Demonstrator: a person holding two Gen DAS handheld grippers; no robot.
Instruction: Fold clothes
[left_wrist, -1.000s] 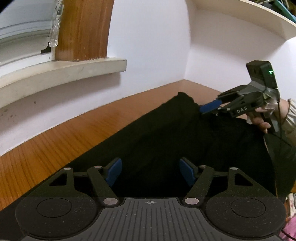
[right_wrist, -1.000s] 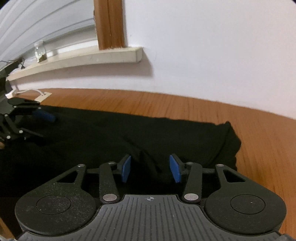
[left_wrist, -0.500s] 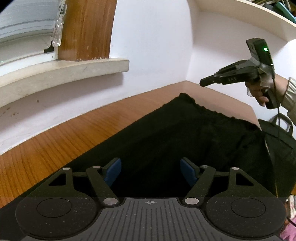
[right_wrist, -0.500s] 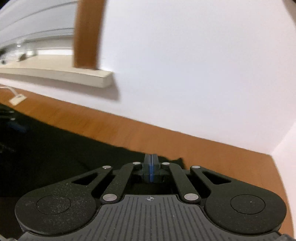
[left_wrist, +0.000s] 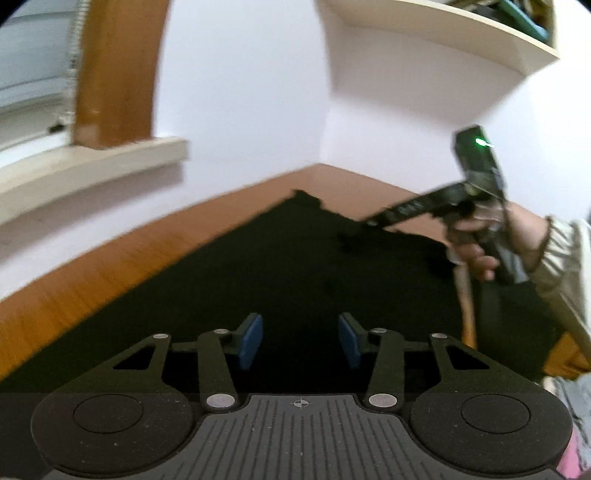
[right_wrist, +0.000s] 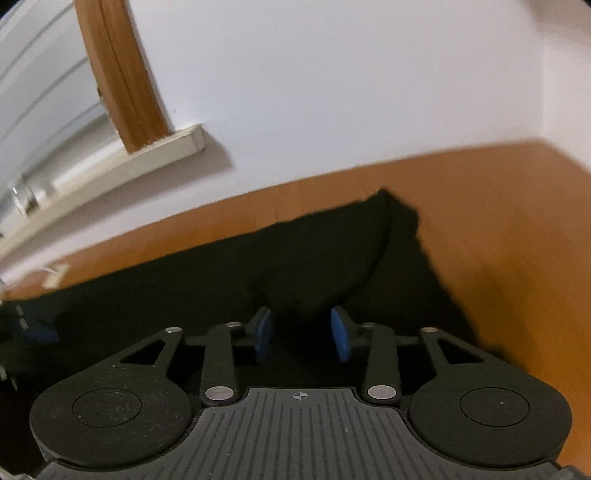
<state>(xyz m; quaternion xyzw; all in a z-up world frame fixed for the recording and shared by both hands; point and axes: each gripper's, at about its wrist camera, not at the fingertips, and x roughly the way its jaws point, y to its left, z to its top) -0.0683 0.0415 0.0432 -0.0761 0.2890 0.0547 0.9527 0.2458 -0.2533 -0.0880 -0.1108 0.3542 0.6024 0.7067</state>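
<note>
The right hand-held gripper (right_wrist: 301, 334) has dropped back down to the black garment (right_wrist: 229, 280): 0.5 s ago it was lifted toward the wall with its blue pads pressed together, and now they stand apart over a raised ridge of cloth near the garment's far corner, nothing between them. The left hand-held gripper (left_wrist: 300, 341) has held its low place over the near part of the cloth, its pads also apart and empty, though its view has swung and blurred. The garment lies spread dark across the wooden counter (right_wrist: 498, 229), its corner pointing toward the wall, and whether layers are already doubled cannot be told in that blackness. In the left view the person's hand (left_wrist: 476, 247) tilts the right tool down at the cloth. I judge a fresh pinch at that ridge is being lined up.
</note>
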